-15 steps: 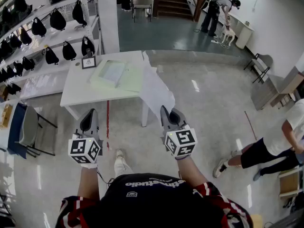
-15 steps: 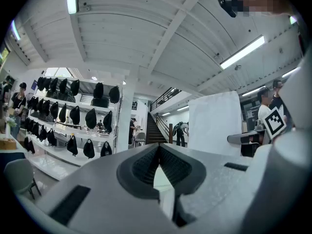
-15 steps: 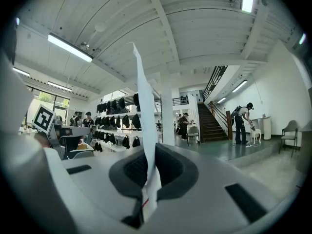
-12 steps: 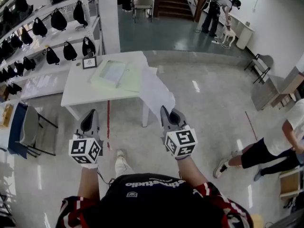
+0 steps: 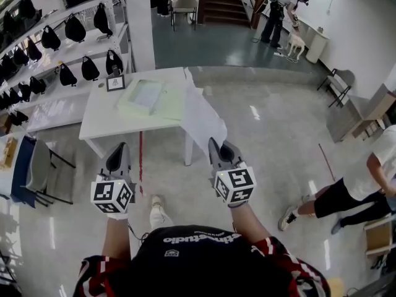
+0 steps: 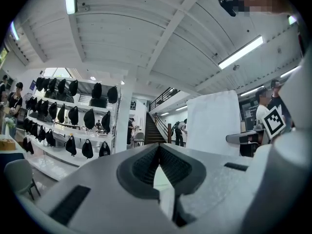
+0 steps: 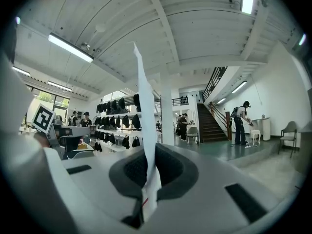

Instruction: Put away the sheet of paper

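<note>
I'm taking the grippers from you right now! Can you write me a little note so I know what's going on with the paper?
Right gripper: shut on the sheet of paper, pinched near its lower edge, sheet standing upright.
Left gripper: shut, holding nothing.
The white table ahead carries a pale green folder-like thing.
Done: the paper is picked up and off the table.
Left: carry it over and put it away, probably at that folder, though I can't be sure.

Closed empty left claw (image 6: 158,146), white sheet (image 6: 213,123) beside.
</note>
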### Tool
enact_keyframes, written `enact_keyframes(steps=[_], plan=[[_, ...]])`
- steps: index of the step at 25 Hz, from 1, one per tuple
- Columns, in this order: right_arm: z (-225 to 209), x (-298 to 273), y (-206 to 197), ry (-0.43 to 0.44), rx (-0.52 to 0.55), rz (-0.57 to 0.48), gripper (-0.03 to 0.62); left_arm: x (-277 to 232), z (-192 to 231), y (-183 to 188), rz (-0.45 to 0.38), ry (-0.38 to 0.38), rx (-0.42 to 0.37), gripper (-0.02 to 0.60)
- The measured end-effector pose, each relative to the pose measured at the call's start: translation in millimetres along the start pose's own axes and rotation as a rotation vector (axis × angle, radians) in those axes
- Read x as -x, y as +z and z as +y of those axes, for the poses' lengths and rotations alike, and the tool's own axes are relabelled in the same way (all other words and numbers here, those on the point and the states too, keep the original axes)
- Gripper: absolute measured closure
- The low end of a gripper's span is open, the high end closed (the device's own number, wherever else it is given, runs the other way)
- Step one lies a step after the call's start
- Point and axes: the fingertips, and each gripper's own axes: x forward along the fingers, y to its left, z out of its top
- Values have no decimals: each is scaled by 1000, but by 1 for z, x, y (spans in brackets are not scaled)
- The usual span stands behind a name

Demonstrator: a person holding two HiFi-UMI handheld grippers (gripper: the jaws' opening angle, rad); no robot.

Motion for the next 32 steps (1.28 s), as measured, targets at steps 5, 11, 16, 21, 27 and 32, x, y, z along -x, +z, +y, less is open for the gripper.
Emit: enact_keyframes(steps=[5, 11, 16, 21, 27, 32], plan=[[-2, 4, 2, -5, 18, 1, 589, 2, -3, 0, 4, 1, 0, 575], [-4, 7, 6, 0, 14, -8, 589, 10, -5, 4, 9, 12, -7, 575], [-5, 2, 7, 1, 18, -14, 589, 10, 1, 3, 8, 22, -13, 575], [-8, -2, 9, -1, 12, -13, 589, 2, -1, 7, 2, 14, -28, 575], [-7, -6, 10, 25, 5, -15, 589, -4, -3, 3, 4, 4, -24, 575], [-6, -10, 9, 11, 22, -12, 589, -7, 3, -5, 14, 4, -21, 575]])
